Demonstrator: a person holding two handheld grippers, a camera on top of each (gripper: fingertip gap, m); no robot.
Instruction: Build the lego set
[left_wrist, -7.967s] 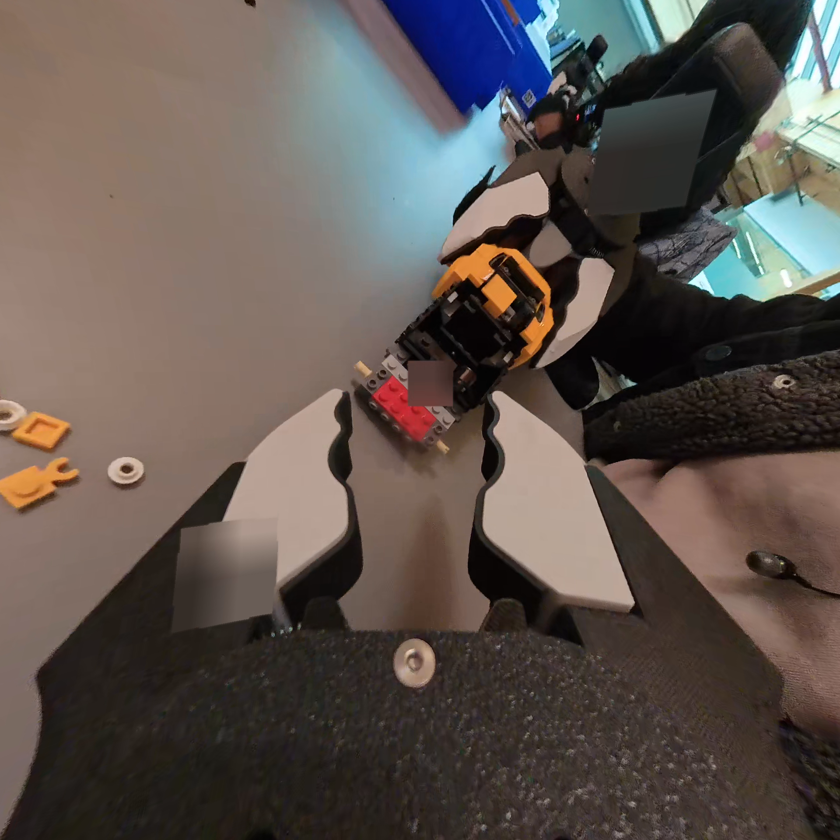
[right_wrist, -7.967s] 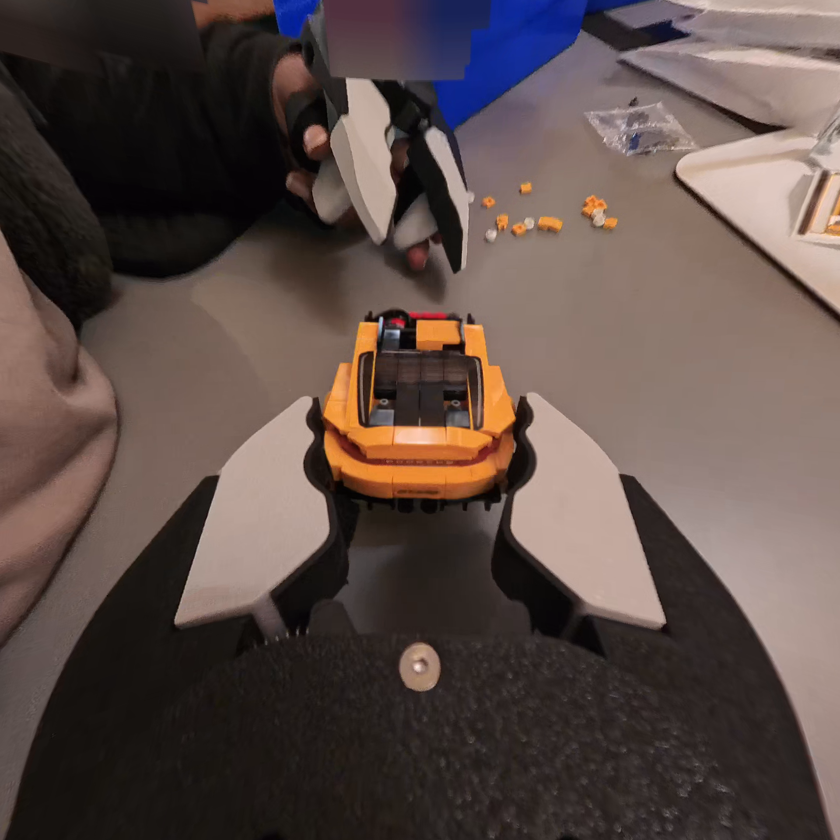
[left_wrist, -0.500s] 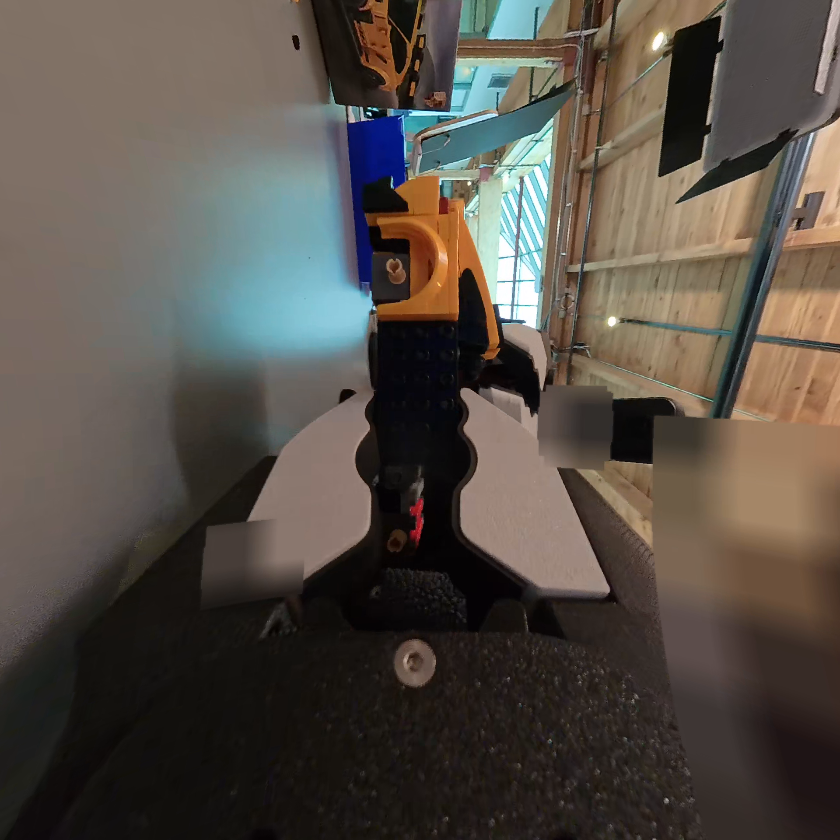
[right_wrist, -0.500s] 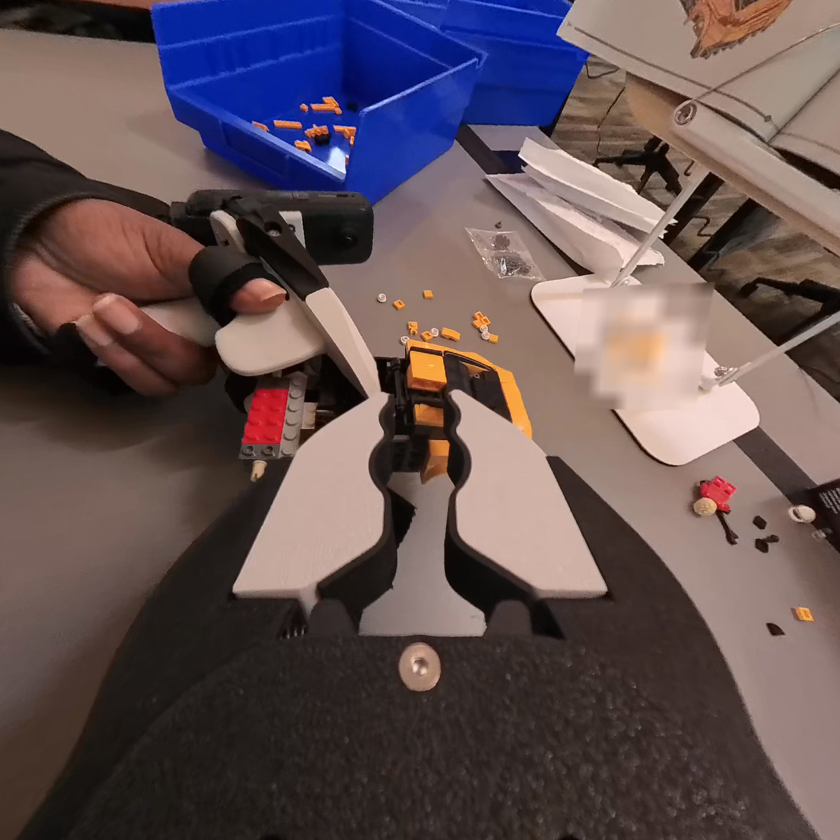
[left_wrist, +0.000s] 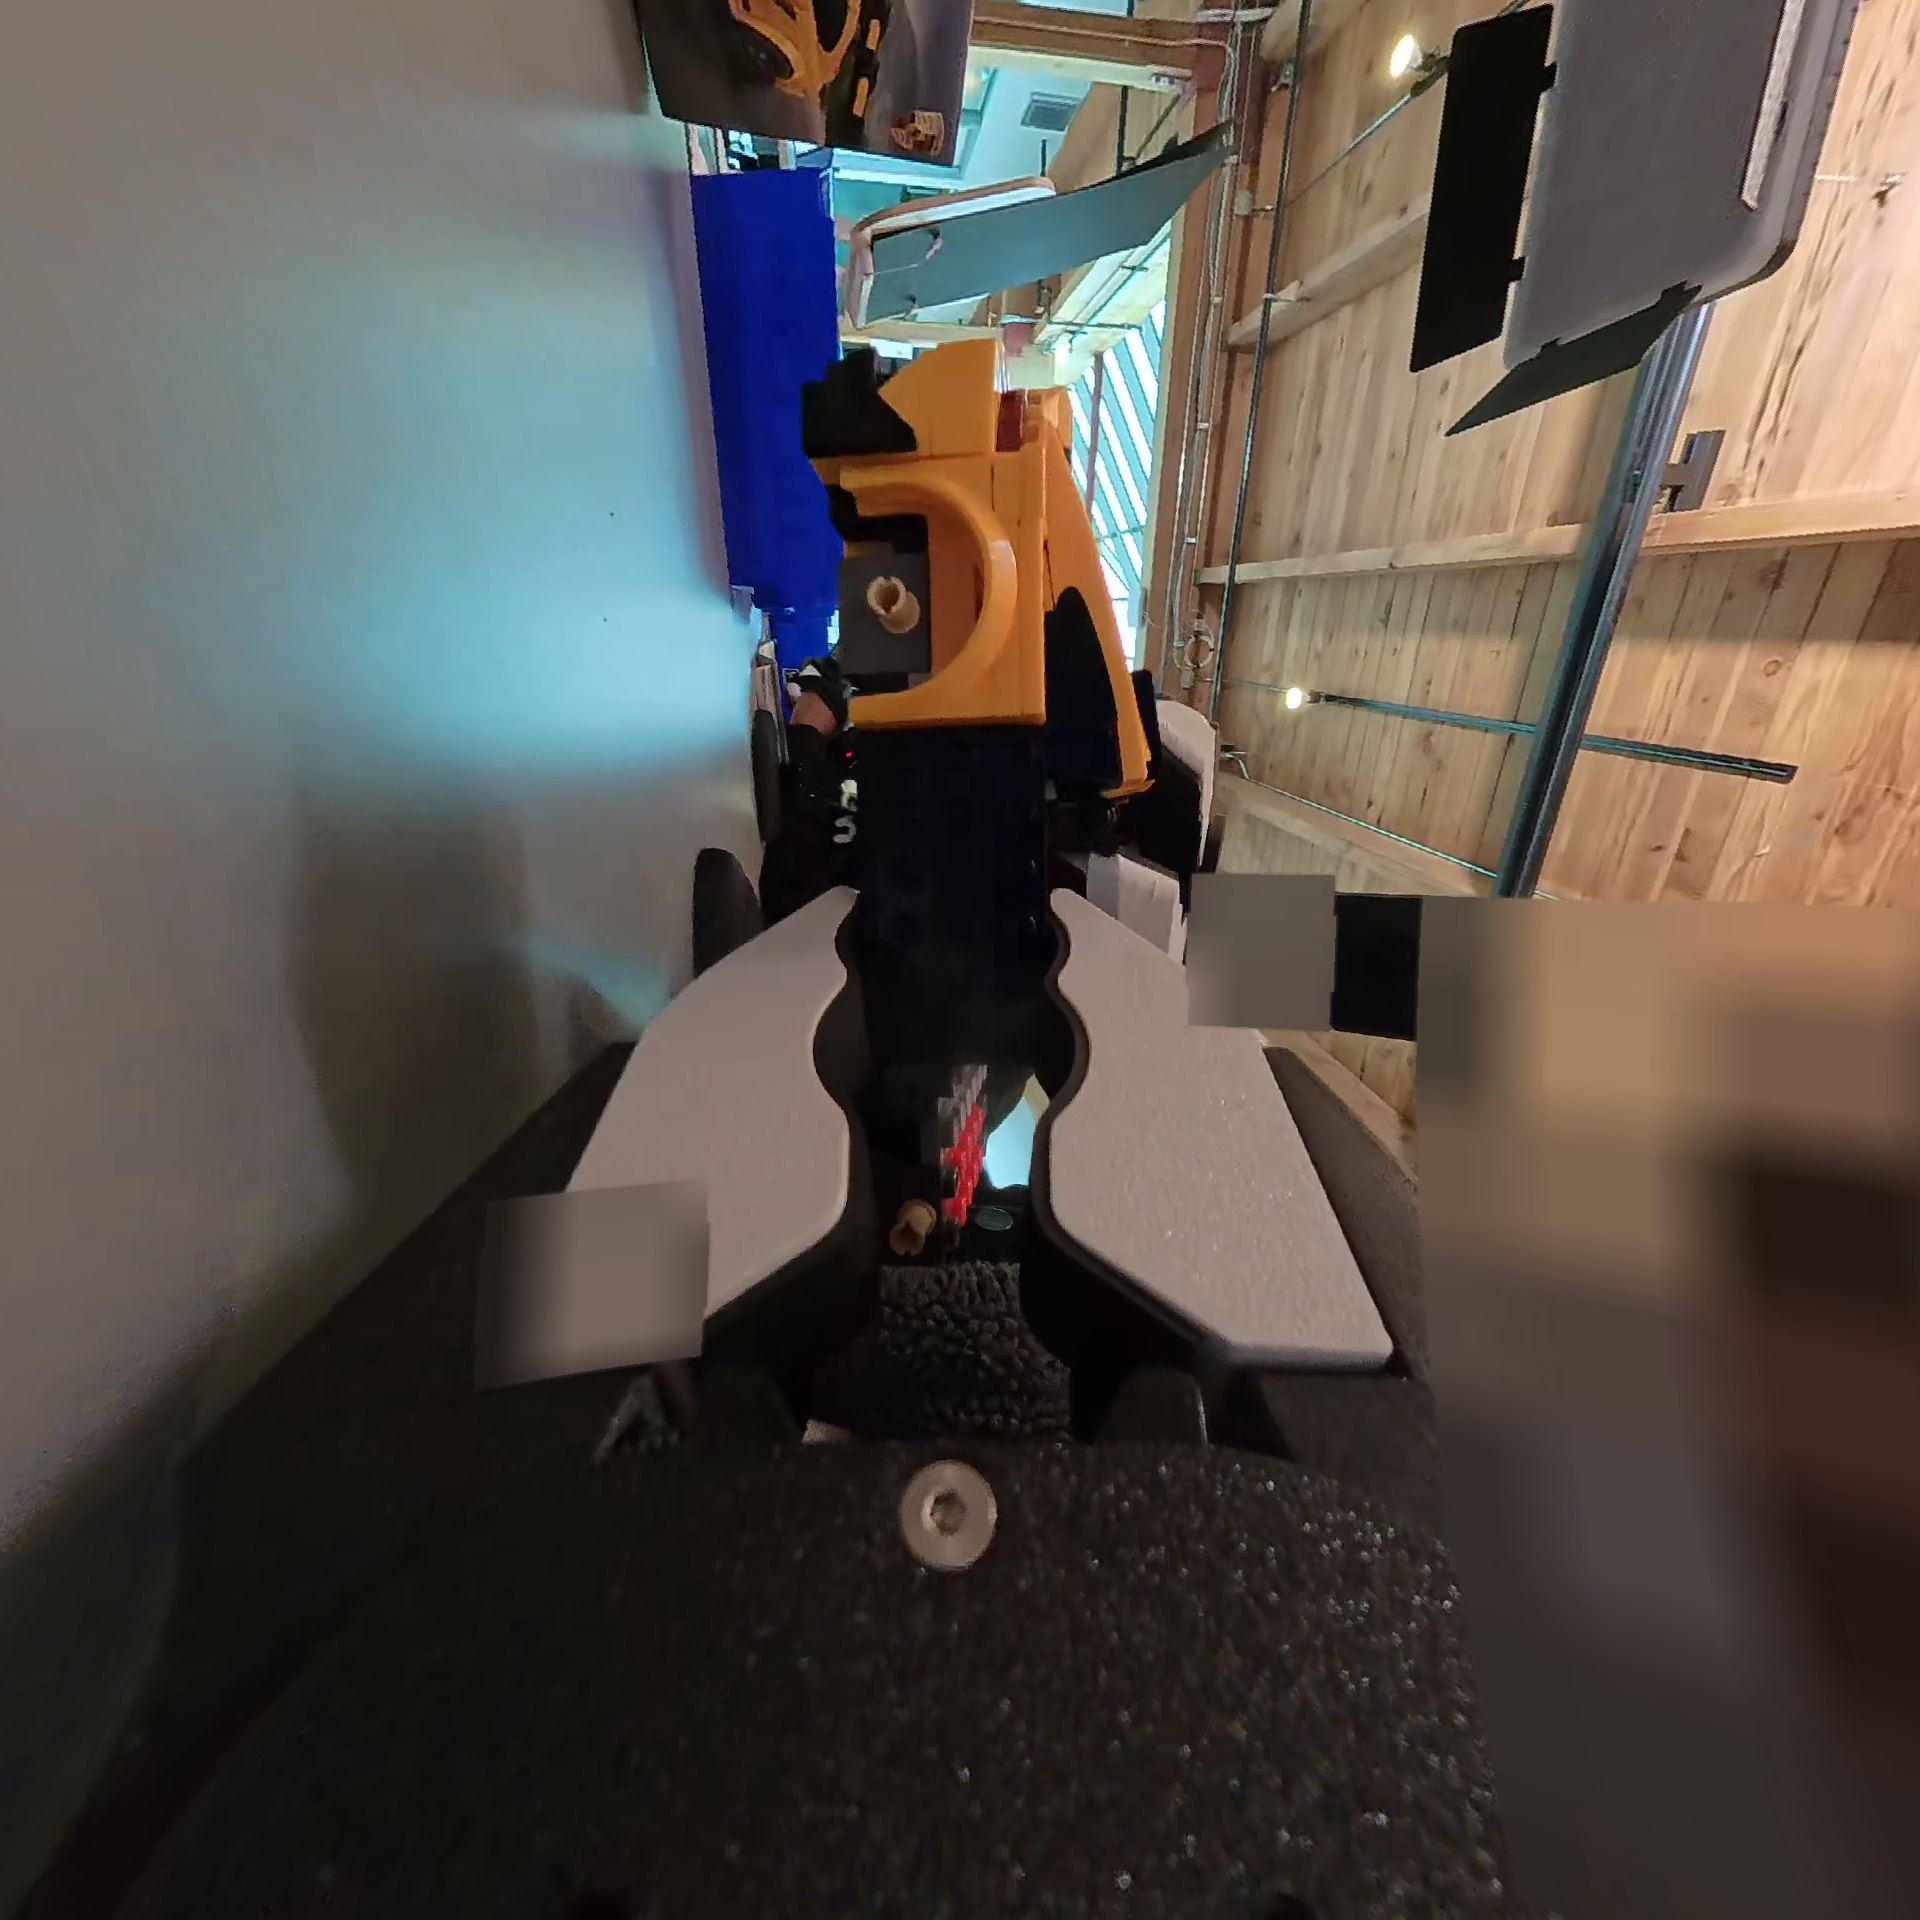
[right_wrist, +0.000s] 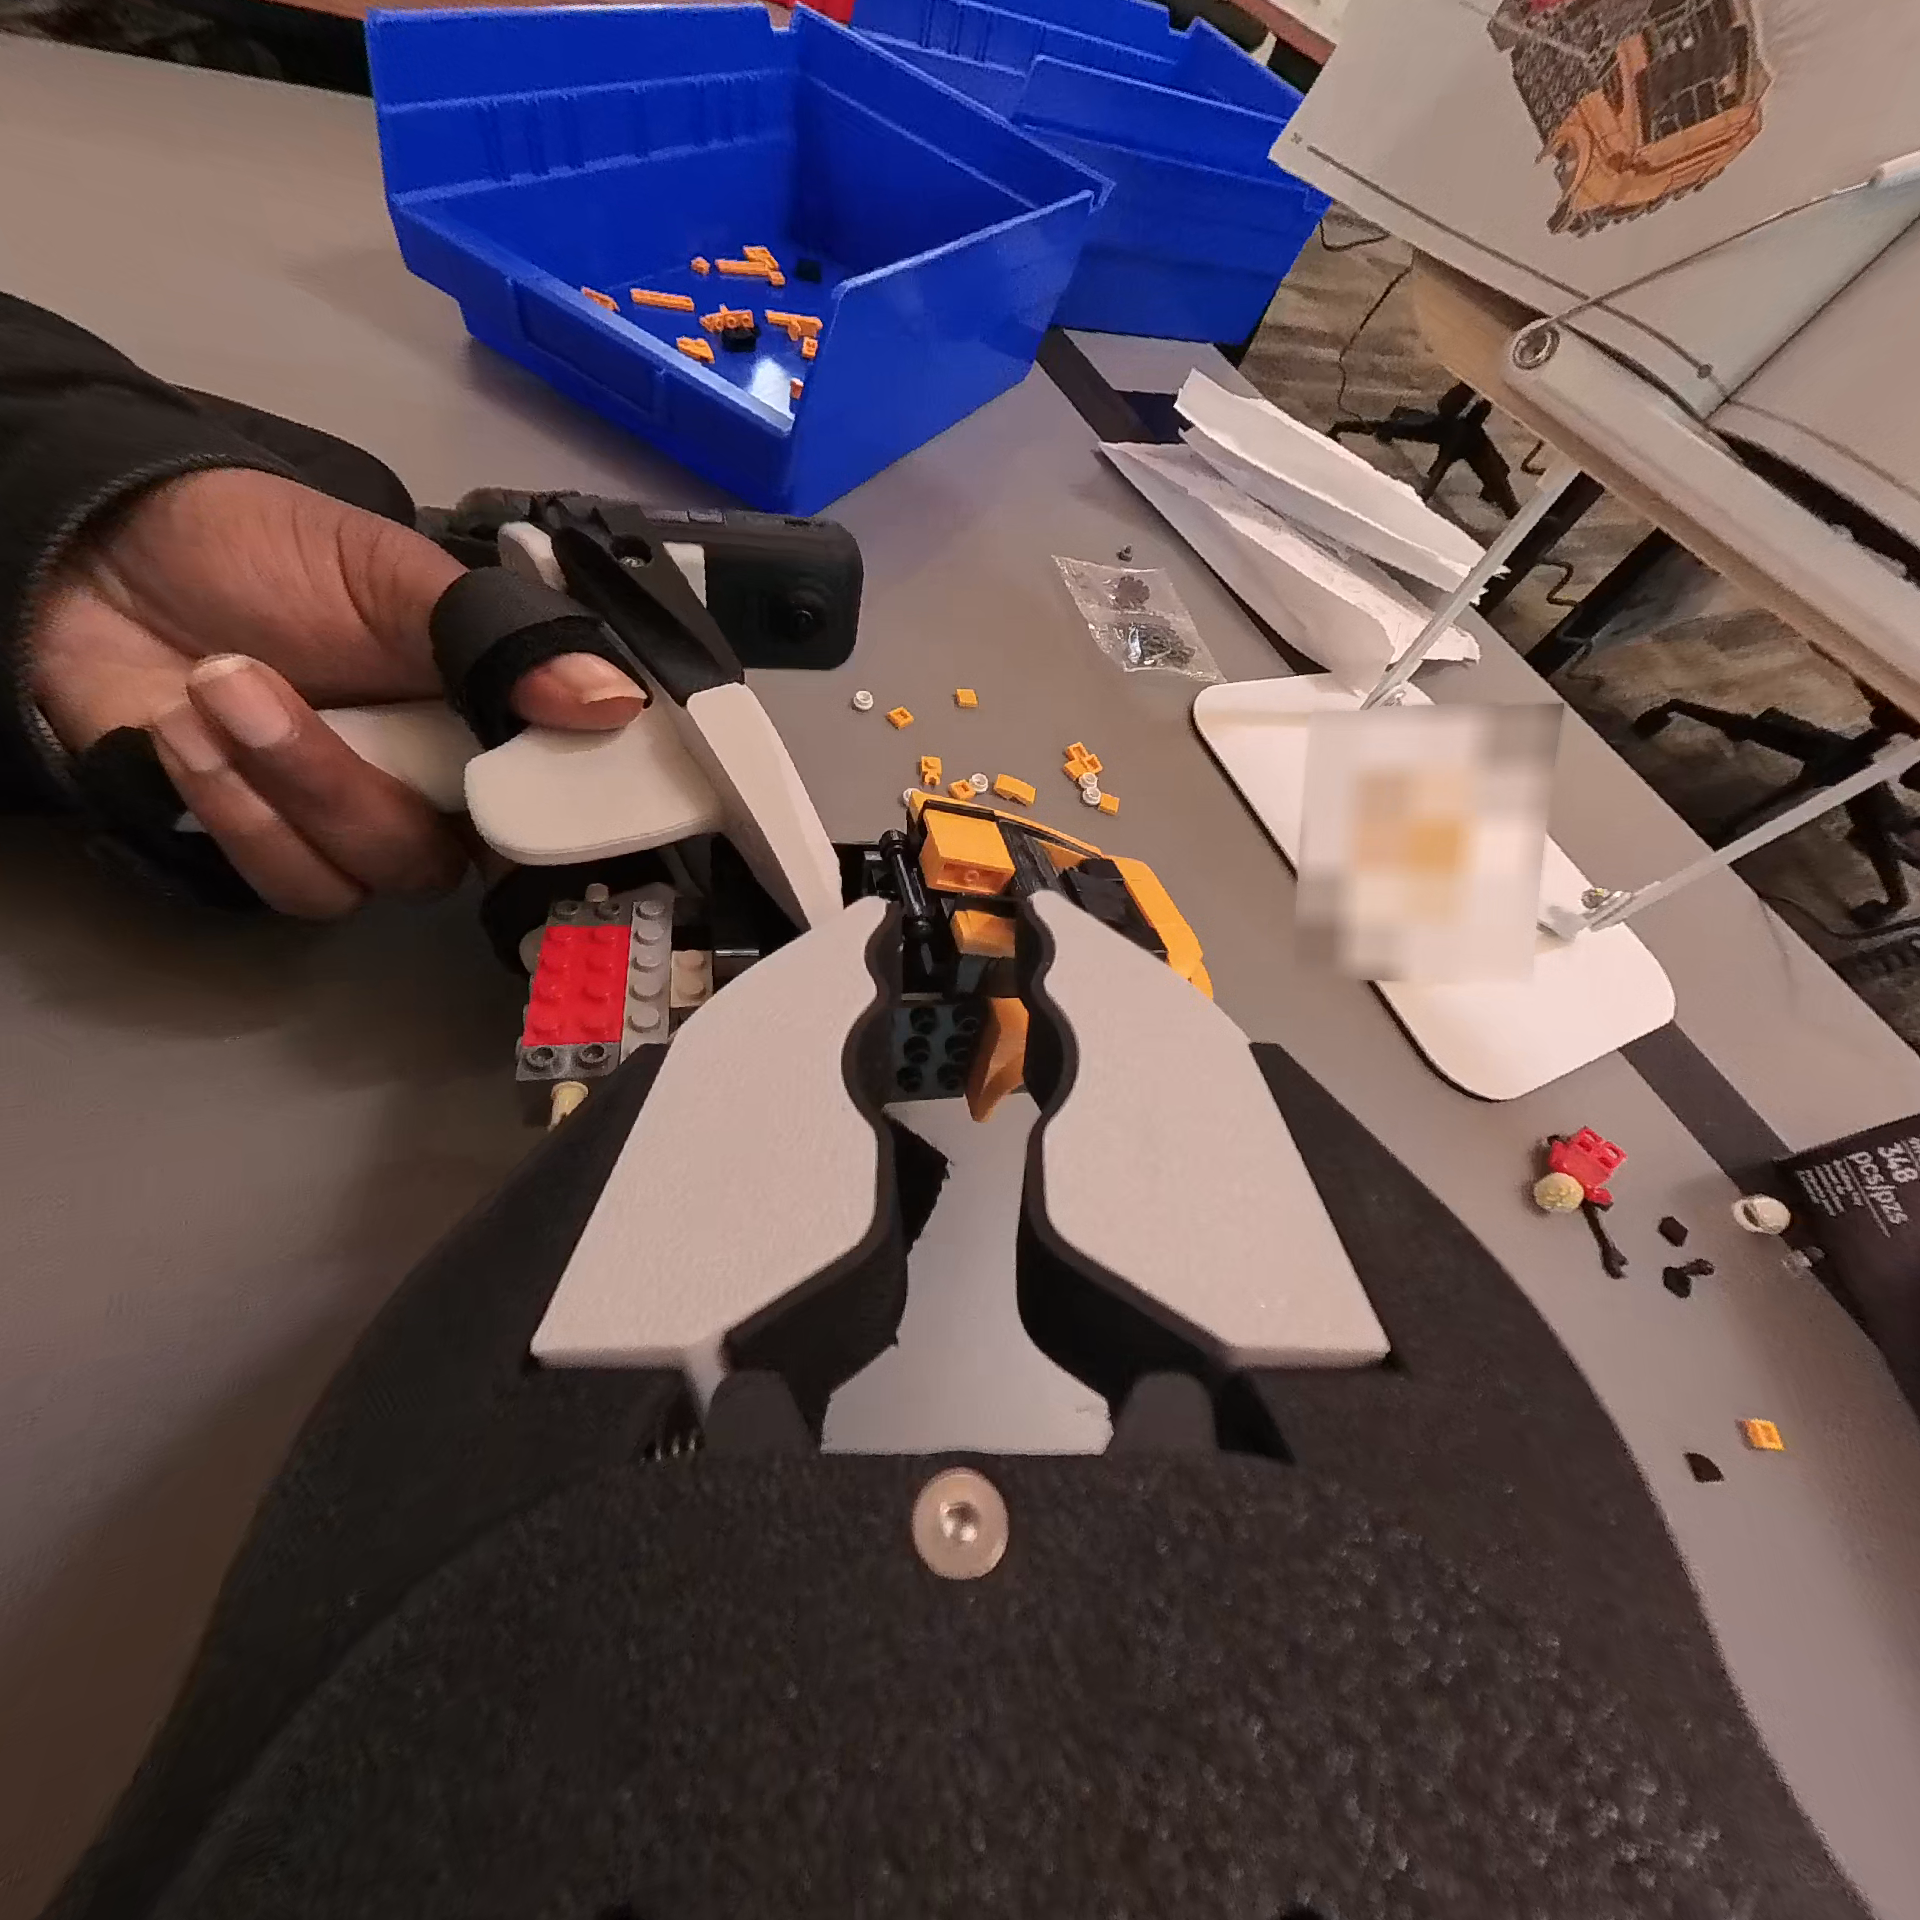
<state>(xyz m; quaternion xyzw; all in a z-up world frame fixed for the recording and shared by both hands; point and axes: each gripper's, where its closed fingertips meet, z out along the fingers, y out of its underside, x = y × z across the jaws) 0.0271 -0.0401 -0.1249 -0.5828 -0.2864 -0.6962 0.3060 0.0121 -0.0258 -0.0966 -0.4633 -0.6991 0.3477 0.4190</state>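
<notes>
The orange and black lego car (right_wrist: 1049, 862) lies tipped on its side on the grey table (right_wrist: 260, 1195), its red and grey underside (right_wrist: 582, 977) facing left. My right gripper (right_wrist: 951, 914) is shut on the car's black and orange middle. My left gripper (right_wrist: 769, 873), held by a hand (right_wrist: 260, 665), clamps the car from the left. In the left wrist view the left gripper (left_wrist: 951, 914) is shut on the car's black chassis (left_wrist: 956, 831), with the orange wheel arch (left_wrist: 966, 613) beyond. One of the right gripper's fingers (left_wrist: 1179, 743) shows behind the car.
A blue bin (right_wrist: 935, 343) with orange pieces stands at the back. Loose orange pieces (right_wrist: 1013, 784) and a small plastic bag (right_wrist: 1138, 623) lie past the car. A white stand base (right_wrist: 1507, 1049) holds an instruction booklet (right_wrist: 1621, 104). Red figure parts (right_wrist: 1579, 1174) lie right.
Eight seconds ago the car stood upright in the right gripper and the left gripper was open and empty. Now both are shut on the tipped car. Since half a second ago it shifted slightly.
</notes>
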